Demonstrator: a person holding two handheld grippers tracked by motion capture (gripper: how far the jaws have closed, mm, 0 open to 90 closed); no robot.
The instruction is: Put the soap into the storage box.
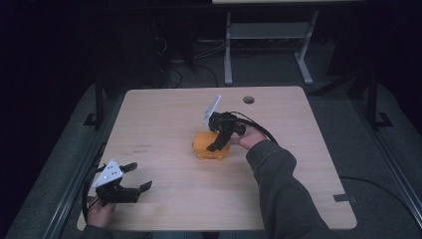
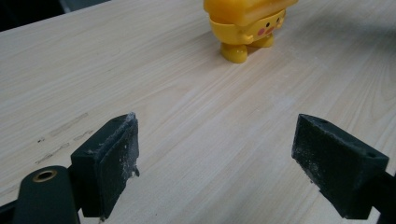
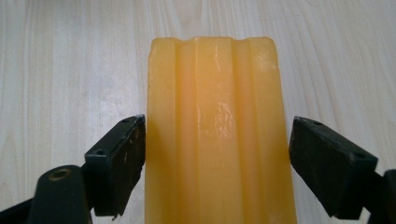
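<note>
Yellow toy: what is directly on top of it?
The right gripper hangs over the yellow toy, jaws open astride its ridged lid. The toy's inside is covered.

A yellow-orange toy [image 1: 209, 146] with a translucent ridged top [image 3: 219, 130], pink cheek spots and small dark eyes sits mid-table. The table [image 1: 164, 124] is pale wood with fine grain. Both grippers, left [image 1: 137, 177] and right [image 1: 222, 141], are black with light grey plates. The sleeve [image 1: 286, 194] is dark grey.

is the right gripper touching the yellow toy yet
Cannot tell. In the right gripper view the right gripper straddles the yellow toy: the left-hand jaw sits at its edge, and a sliver of table shows beside the other.
</note>
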